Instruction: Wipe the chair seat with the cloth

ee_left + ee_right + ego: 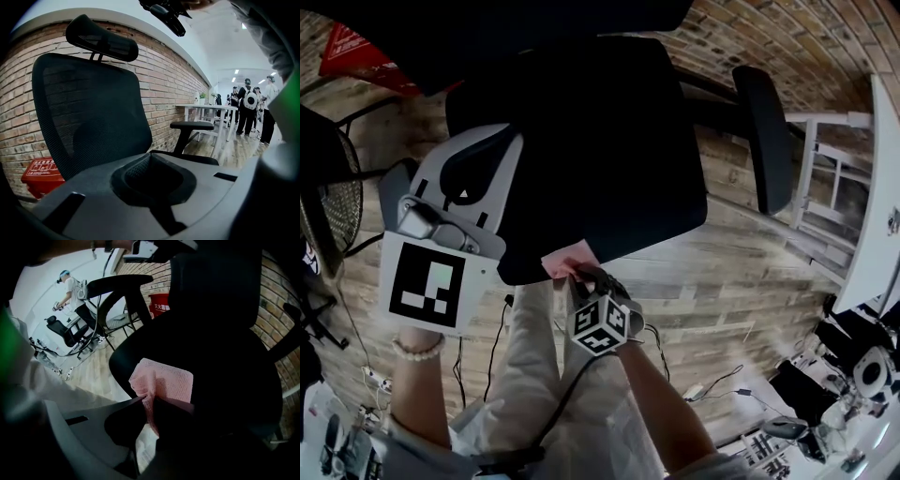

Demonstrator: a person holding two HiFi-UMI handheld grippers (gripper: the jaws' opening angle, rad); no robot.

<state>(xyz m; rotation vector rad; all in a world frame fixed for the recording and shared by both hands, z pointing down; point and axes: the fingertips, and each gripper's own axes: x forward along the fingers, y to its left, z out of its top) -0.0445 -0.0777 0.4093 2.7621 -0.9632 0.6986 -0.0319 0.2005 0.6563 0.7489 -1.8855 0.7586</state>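
Right hand-held gripper (149, 401) pinches the cloth (168, 379), seemingly against the chair seat (215, 366).

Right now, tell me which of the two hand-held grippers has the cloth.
The right hand-held gripper: its jaws pinch the pink cloth by the chair seat. The left hand-held gripper is shut on nothing.
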